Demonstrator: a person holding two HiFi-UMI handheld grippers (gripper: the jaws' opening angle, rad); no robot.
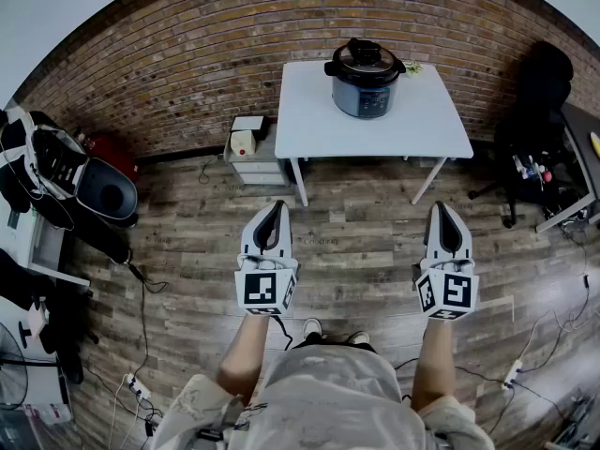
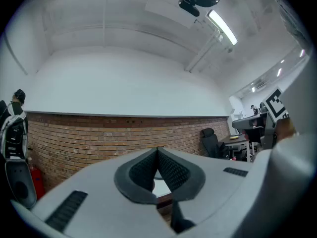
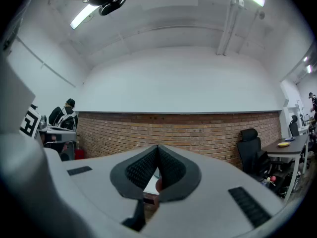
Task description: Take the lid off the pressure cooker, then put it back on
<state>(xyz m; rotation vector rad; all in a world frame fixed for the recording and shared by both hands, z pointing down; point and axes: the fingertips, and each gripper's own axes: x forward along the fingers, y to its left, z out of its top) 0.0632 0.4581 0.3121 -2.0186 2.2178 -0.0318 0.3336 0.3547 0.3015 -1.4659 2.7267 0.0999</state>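
Observation:
The pressure cooker stands on a white table by the brick wall, its black lid seated on top. Both grippers are held level over the wooden floor, well short of the table. My left gripper is shut with nothing between its pads. My right gripper is also shut and empty. In the left gripper view the left gripper points at the brick wall, tips together. The right gripper view shows the right gripper closed too, with a sliver of the table behind the pads.
A small drawer unit sits left of the table. A black office chair and a desk stand at the right. Bags, a black bin and cables clutter the left side. Cables trail on the floor at the right.

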